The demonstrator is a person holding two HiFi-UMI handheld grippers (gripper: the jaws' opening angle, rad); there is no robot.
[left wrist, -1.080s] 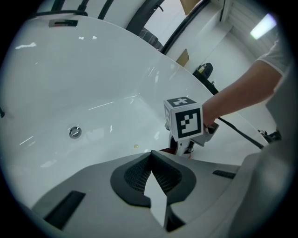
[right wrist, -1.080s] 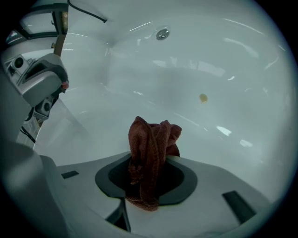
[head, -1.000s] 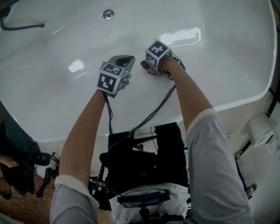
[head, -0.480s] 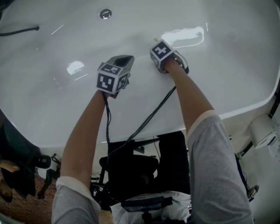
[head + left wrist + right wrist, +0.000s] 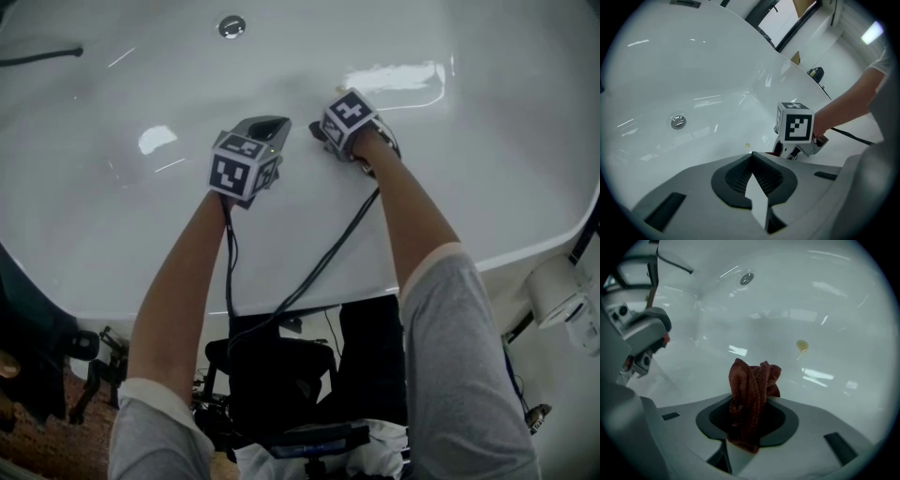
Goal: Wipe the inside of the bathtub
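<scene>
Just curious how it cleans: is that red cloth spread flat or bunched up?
Bunched up. The red cloth stands in crumpled folds, pinched between the jaws of the right gripper, with the white bathtub beyond it.

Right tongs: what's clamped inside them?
A bunched dark-red cloth, pinched by the right tongs, its top sticking out toward the bathtub. How far it runs down between the jaws is covered.

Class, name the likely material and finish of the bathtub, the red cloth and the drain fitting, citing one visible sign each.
Bathtub: glossy white, likely acrylic or enamel; sharp light reflections.
Cloth: dark red woven textile, matt; ribbed texture, soft folds.
Drain fitting: probably polished metal; silvery shine.
</scene>
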